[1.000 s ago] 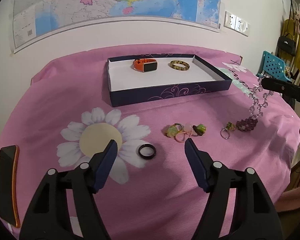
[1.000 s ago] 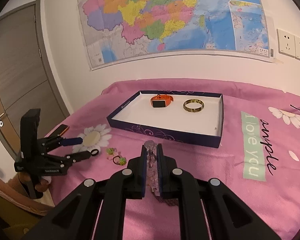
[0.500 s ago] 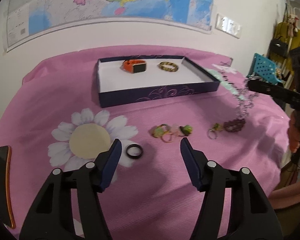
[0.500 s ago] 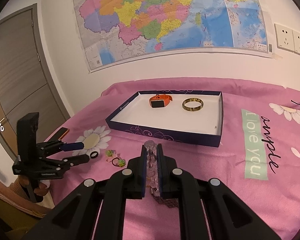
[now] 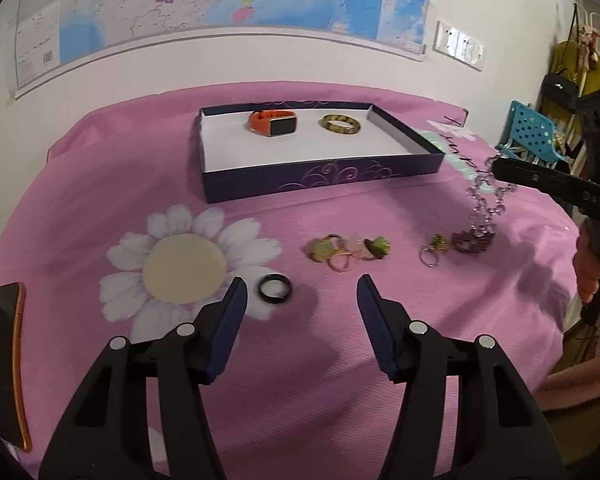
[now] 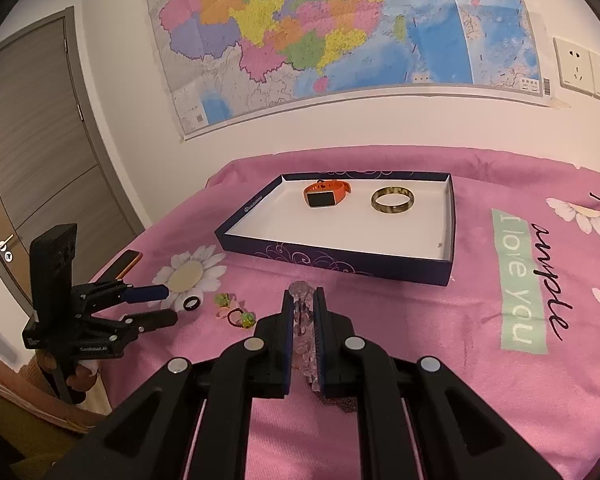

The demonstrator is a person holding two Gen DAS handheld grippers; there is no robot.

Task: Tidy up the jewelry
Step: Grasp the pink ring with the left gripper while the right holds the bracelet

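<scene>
A small black ring (image 5: 275, 289) lies on the pink cloth between the tips of my left gripper (image 5: 302, 284), nearer the left finger. The jaws are closing and the pads do not touch the ring. My right gripper (image 6: 303, 296) is shut on a clear bead necklace (image 6: 302, 314). In the left wrist view the necklace (image 5: 485, 204) hangs from it, with its dark purple pendant (image 5: 472, 242) resting on the cloth. The dark blue box (image 5: 324, 178) holds an orange watch (image 5: 274, 123) and a brown bangle (image 5: 339, 124).
A cluster of green and pink hair ties (image 5: 348, 250) and a small ring with a green stone (image 5: 434, 248) lie in front of the box. A phone (image 5: 4, 360) rests at the bed's left edge. The wall with a map stands behind.
My left gripper's jaws have narrowed and it has edged toward the black ring, which now sits between the fingertips. The right gripper has kept still with the necklace.
</scene>
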